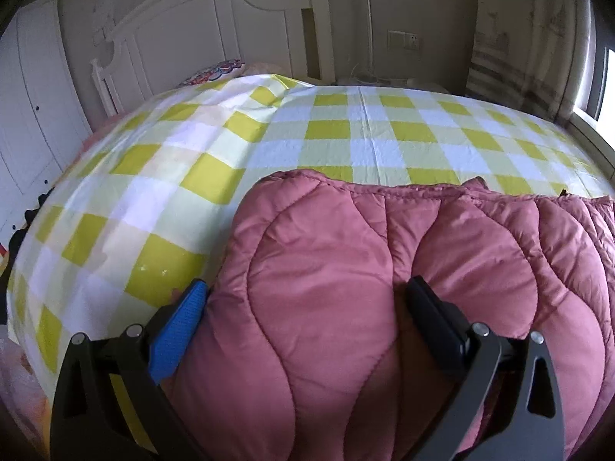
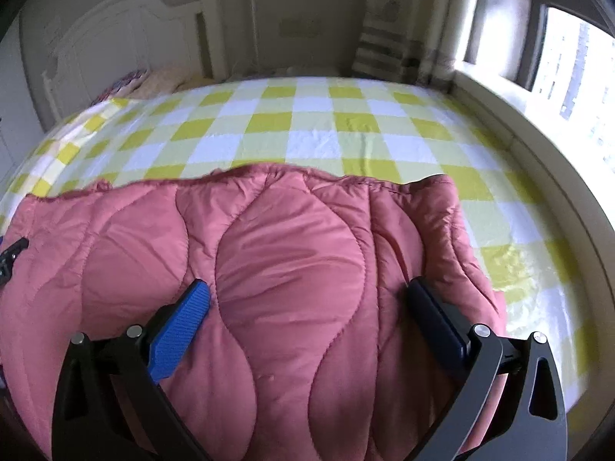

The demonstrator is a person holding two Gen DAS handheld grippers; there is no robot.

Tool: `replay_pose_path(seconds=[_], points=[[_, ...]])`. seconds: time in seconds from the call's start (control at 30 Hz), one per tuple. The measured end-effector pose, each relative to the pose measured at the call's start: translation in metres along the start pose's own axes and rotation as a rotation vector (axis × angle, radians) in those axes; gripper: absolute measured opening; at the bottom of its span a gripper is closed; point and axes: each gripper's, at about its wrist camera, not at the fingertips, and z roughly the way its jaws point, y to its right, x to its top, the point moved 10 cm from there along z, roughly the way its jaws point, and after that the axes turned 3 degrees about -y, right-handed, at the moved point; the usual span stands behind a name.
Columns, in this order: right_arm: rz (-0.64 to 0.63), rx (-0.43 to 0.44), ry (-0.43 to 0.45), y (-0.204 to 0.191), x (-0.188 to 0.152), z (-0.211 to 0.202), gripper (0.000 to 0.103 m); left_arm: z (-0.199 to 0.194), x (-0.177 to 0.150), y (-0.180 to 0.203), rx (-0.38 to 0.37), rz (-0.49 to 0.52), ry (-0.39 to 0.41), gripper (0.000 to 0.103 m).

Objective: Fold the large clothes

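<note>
A pink quilted padded coat lies across the near part of a bed covered by a yellow and white checked sheet. My left gripper is open, its blue and black fingers straddling the coat's left end. In the right wrist view the same coat fills the foreground. My right gripper is open, its fingers spread wide over the coat near its right end. The other gripper's black tip shows at the left edge.
A white headboard stands at the far left of the bed with a patterned pillow below it. White wardrobe doors are on the left. A window and sill run along the right of the checked sheet.
</note>
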Motion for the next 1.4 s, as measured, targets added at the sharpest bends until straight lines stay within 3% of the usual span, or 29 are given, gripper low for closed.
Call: replay_pose_path(seconds=[0.07, 0.13, 0.17, 0.27, 0.37, 0.43, 0.5, 0.77, 0.87, 1.0, 1.13, 1.23, 1.33, 1.4], points=[[0.002, 0.057, 0.054, -0.011, 0.001, -0.022, 0.098, -0.023, 0.005, 0.001, 0.005, -0.014, 0.062, 0.101], [-0.021, 0.122, 0.109, -0.029, 0.002, -0.045, 0.098, -0.056, 0.010, 0.013, -0.061, -0.013, 0.145, 0.101], [-0.060, 0.152, 0.129, -0.044, 0.001, -0.056, 0.098, -0.082, 0.014, 0.026, -0.101, 0.006, 0.211, 0.101], [-0.196, 0.176, 0.122, -0.087, -0.009, -0.065, 0.098, -0.116, 0.013, 0.068, -0.132, 0.125, 0.312, 0.101], [-0.313, 0.103, 0.035, -0.110, -0.034, -0.033, 0.099, -0.091, -0.004, 0.103, -0.110, 0.242, 0.238, 0.101], [-0.275, 0.137, 0.074, -0.110, -0.036, -0.022, 0.099, -0.044, -0.026, 0.116, -0.094, 0.280, 0.130, 0.101], [-0.263, 0.156, 0.064, -0.109, -0.037, -0.018, 0.099, -0.040, -0.028, 0.113, -0.135, 0.227, 0.128, 0.101], [-0.262, 0.154, 0.065, -0.110, -0.039, -0.018, 0.099, -0.042, -0.031, 0.114, -0.138, 0.237, 0.119, 0.101], [-0.229, 0.090, 0.052, -0.103, -0.036, -0.030, 0.098, -0.043, -0.032, 0.115, -0.139, 0.235, 0.118, 0.101], [-0.264, 0.145, 0.185, -0.124, -0.034, -0.077, 0.098, -0.036, -0.028, 0.111, -0.154, 0.228, 0.114, 0.101], [-0.345, 0.142, 0.093, -0.142, -0.064, -0.046, 0.099, -0.035, -0.028, 0.110, -0.153, 0.230, 0.113, 0.101], [-0.289, 0.191, 0.091, -0.138, -0.061, -0.041, 0.099, -0.036, -0.028, 0.110, -0.143, 0.235, 0.118, 0.101], [-0.305, 0.151, 0.086, -0.135, -0.057, -0.050, 0.098, -0.038, -0.029, 0.110, -0.159, 0.226, 0.108, 0.101], [-0.299, 0.120, 0.133, -0.124, -0.050, -0.066, 0.098, -0.048, -0.030, 0.101, -0.181, 0.195, 0.110, 0.101]])
